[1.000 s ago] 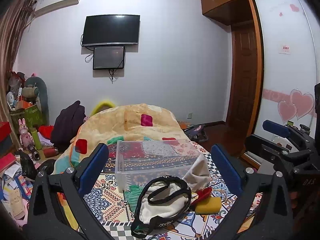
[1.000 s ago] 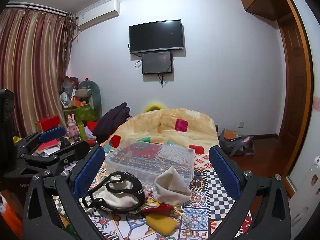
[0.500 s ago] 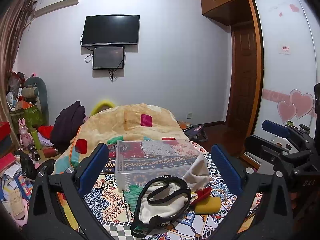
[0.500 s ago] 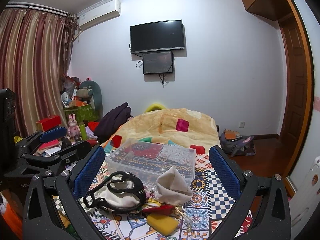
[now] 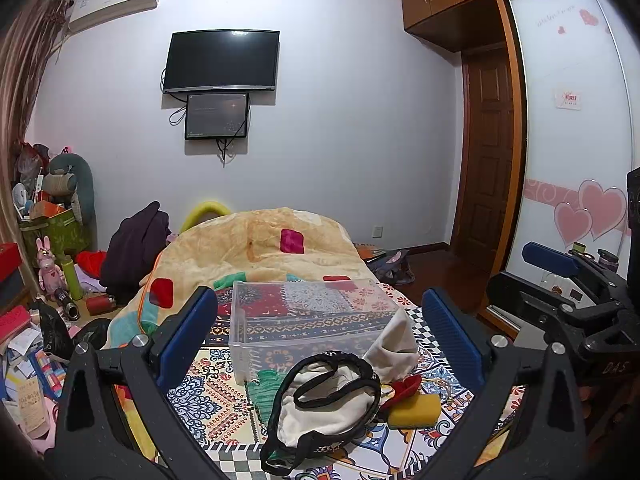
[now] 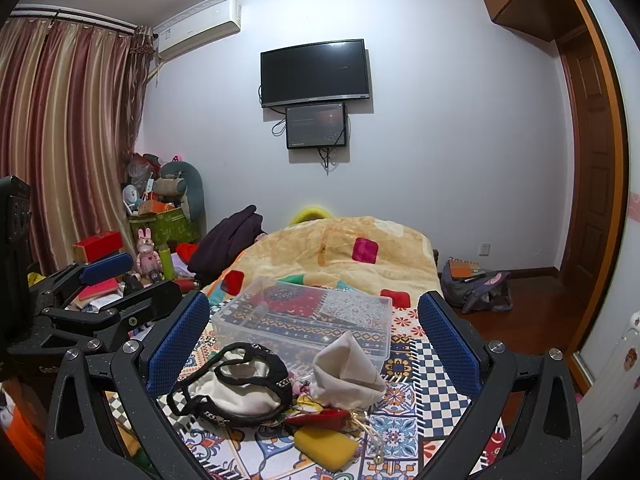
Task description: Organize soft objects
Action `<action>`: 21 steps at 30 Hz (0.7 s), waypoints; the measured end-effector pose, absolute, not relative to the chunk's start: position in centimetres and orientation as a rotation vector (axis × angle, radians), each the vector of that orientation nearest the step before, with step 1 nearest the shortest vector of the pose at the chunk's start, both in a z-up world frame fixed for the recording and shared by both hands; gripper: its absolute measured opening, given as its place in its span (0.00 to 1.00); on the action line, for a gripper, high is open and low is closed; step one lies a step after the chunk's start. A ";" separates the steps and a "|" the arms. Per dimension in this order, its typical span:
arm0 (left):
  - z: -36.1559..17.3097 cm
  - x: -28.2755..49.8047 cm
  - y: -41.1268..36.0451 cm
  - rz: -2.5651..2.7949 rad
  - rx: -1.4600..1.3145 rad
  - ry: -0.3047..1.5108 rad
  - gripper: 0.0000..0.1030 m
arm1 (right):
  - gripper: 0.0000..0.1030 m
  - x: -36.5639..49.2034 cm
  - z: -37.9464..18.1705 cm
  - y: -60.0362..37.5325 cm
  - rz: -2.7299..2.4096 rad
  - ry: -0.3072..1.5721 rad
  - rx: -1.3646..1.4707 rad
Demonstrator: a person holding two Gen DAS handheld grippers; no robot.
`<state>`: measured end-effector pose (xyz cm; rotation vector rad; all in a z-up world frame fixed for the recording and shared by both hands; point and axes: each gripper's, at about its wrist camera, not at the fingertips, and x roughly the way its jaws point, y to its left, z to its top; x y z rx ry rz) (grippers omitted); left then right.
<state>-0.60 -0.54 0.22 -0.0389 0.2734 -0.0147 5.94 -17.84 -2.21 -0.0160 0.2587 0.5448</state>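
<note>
Both grippers hover above the near end of the bed [image 5: 224,396], side by side, nothing held. Left gripper [image 5: 320,320]: jaws spread wide, empty. Right gripper [image 6: 314,322]: jaws likewise wide apart, empty.

Soft things lie in a loose heap on the patterned cover, just in front of a clear bin [image 5: 308,316]. The bin looks empty; the cover's pattern shows through its walls. In the heap: a white pouch with black trim [image 5: 328,404], a cream cloth [image 6: 346,372] peaked up and touching the bin's near wall, a yellow sponge [image 6: 325,446], a red piece [image 6: 318,416], something green [image 5: 262,394] partly under the pouch.

Judgement: the task has not started; this is the approach before the first pick. Next move likely calls for lowering one gripper onto a single item, the pouch being nearest the left, closing on a fold of fabric rather than the loose strap, then lifting over the bin's rim. Risk: neighbours dragging along.
</note>
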 end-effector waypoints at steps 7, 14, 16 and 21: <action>0.2 -0.6 -0.6 -0.015 -0.040 0.272 1.00 | 1.00 6.0 -2.2 -17.9 0.546 0.258 -0.016; 0.2 -0.6 -0.6 -0.016 -0.043 0.274 1.00 | 1.00 5.9 -2.3 -17.8 0.546 0.260 -0.016; 0.2 -0.6 -0.7 -0.017 -0.044 0.274 1.00 | 1.00 5.9 -2.3 -17.9 0.547 0.260 -0.015; 0.2 -0.6 -0.5 -0.022 -0.050 0.277 1.00 | 1.00 5.9 -2.3 -17.8 0.547 0.262 -0.013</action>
